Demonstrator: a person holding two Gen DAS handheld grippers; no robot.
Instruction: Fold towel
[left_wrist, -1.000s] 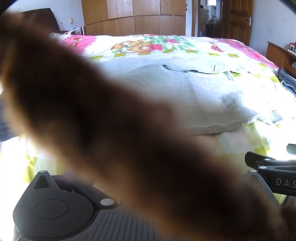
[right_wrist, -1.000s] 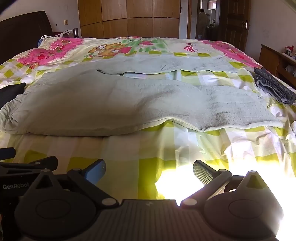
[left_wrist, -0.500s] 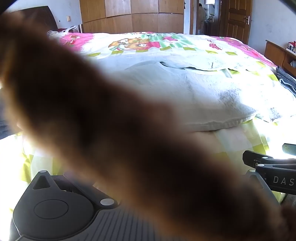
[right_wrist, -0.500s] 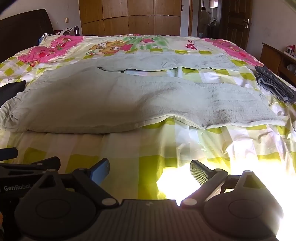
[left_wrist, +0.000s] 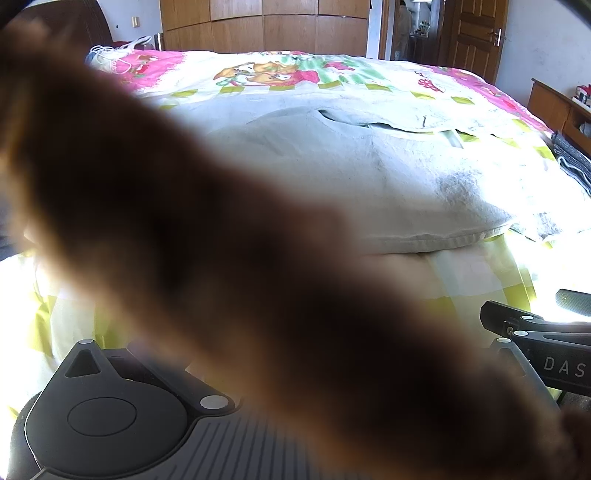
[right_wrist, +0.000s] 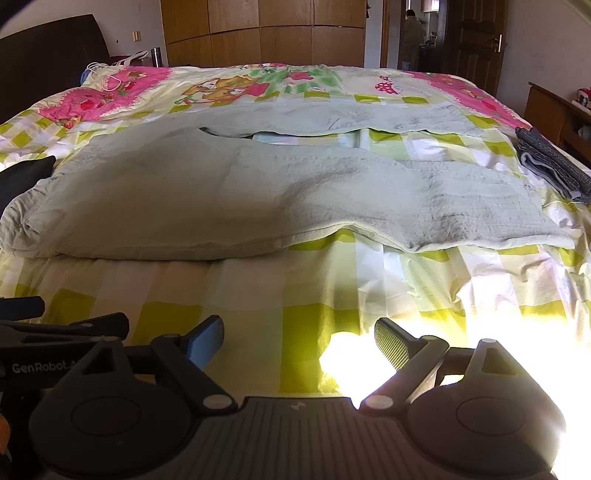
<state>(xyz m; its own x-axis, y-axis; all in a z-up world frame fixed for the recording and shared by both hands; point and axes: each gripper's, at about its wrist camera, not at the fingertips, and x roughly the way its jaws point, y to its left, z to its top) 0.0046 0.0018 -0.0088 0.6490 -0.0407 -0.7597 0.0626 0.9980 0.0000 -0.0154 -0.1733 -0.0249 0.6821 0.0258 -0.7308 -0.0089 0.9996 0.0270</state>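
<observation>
A pale green towel (right_wrist: 258, 195) lies crosswise on the checked bedsheet (right_wrist: 258, 295), its near half doubled over with a thick rolled edge at the left. My right gripper (right_wrist: 299, 345) hovers open over bare sheet, short of the towel's front edge, holding nothing. In the left wrist view a blurred brown shape (left_wrist: 221, 277) right against the lens covers the left gripper's fingers; the towel (left_wrist: 369, 177) shows beyond it. Part of the left gripper's body (right_wrist: 55, 332) shows at the right wrist view's left edge.
A folded grey cloth (right_wrist: 546, 162) lies at the bed's right edge, and a dark item (right_wrist: 22, 177) at the left. A wooden cabinet (right_wrist: 554, 114) stands to the right. A wardrobe (right_wrist: 258, 33) and a doorway with a person (right_wrist: 412, 37) are behind.
The right gripper's fingers have drawn a little closer together but stay apart. Both views shift only slightly; the brown blur still covers the left view.
</observation>
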